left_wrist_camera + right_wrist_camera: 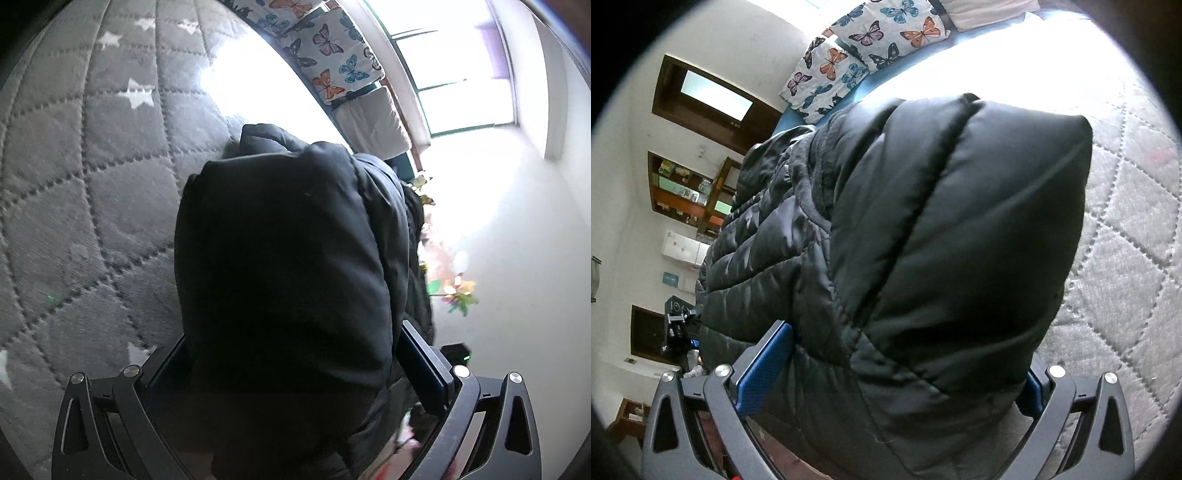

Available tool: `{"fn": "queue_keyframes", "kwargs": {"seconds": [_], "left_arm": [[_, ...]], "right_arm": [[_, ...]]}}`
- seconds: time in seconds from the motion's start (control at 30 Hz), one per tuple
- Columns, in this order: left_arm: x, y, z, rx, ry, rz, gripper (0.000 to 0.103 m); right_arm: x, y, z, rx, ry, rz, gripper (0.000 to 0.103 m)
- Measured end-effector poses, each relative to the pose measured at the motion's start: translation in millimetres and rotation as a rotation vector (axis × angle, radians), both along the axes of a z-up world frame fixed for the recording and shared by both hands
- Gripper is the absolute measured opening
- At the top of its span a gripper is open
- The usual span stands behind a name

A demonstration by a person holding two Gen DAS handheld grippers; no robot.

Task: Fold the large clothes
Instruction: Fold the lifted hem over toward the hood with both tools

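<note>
A black quilted puffer jacket (288, 266) fills the middle of the left wrist view and bulges between my left gripper's (295, 373) blue-padded fingers (424, 369), which are shut on it. In the right wrist view the same jacket (923, 240) bulges between my right gripper's (908, 369) fingers (764, 365), also shut on the thick fabric. Both grippers hold the jacket lifted above a grey quilted bedspread with white stars (92, 184). The fingertips of both grippers are hidden by the jacket.
The grey bedspread (1115, 258) lies under the jacket. Butterfly-print pillows (864, 44) and a white pillow (373, 122) lie at the bed's far end. A bright window (461, 74), white walls, wooden shelves (683, 184) and a colourful pinwheel (458, 291) are around.
</note>
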State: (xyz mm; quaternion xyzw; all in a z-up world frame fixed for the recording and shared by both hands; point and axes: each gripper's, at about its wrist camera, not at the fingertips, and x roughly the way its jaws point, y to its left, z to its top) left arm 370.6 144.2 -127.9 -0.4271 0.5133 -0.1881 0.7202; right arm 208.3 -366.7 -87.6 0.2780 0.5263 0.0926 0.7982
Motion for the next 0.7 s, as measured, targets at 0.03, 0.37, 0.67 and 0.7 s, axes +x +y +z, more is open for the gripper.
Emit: {"fn": "queue_keyframes", "kwargs": {"seconds": [0.03,0.37,0.67,0.7], "left_arm": [[3.1,-1.1,-1.2,-0.009,-0.003,-0.004,0.103],[28.1,-23.9,-2.8,0.053,-0.012,-0.079,0.103],[40.9,-50.0,-1.4,0.096,-0.051,-0.155,0.103],[43.3,-51.5,-2.0,0.096,-0.053,-0.161,0.103]], "right_arm": [[-0.6,1.4,0.3,-0.003,-0.001,0.000,0.103],[2.2,14.1,2.7,-0.004,-0.027,0.015,0.103],[-7.6,20.0,14.1,-0.019,-0.065,0.047,0.094],[-8.3,20.5,14.6,-0.015,-0.063,0.052,0.092]]}}
